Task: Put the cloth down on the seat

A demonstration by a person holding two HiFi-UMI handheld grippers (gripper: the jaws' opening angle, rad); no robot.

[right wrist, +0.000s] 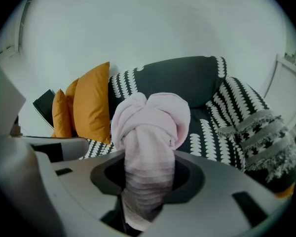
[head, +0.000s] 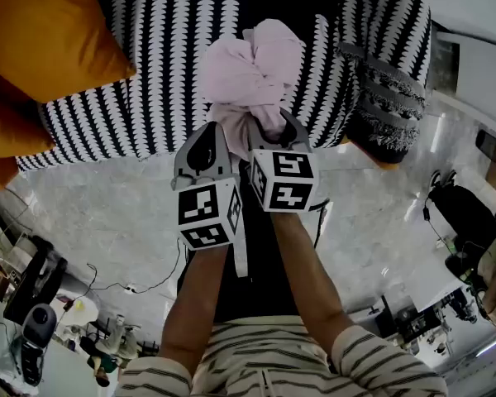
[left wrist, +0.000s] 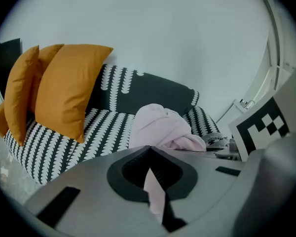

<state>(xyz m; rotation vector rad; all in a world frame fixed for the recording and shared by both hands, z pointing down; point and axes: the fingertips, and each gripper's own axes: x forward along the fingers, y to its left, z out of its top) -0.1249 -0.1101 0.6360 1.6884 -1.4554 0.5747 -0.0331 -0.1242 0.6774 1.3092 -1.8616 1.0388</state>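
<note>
A bunched pale pink cloth (head: pixel 252 73) hangs above the front of the black-and-white patterned sofa seat (head: pixel 161 73). Both grippers hold it from below, side by side. My left gripper (head: pixel 223 132) is shut on a thin strip of the cloth (left wrist: pixel 154 191), and the main bundle (left wrist: pixel 163 130) bulges beyond its jaws. My right gripper (head: pixel 273 126) is shut on a thick twisted part of the cloth (right wrist: pixel 149 132), which fills the gap between its jaws (right wrist: pixel 148 177). The right gripper's marker cube (left wrist: pixel 264 127) shows at the side of the left gripper view.
Orange cushions (head: pixel 41 40) lean at the sofa's left end. A fringed patterned throw (head: pixel 388 98) lies over the right arm. Pale marble floor (head: pixel 91 213) runs in front of the sofa, with cables and equipment (head: pixel 33 304) at the lower left.
</note>
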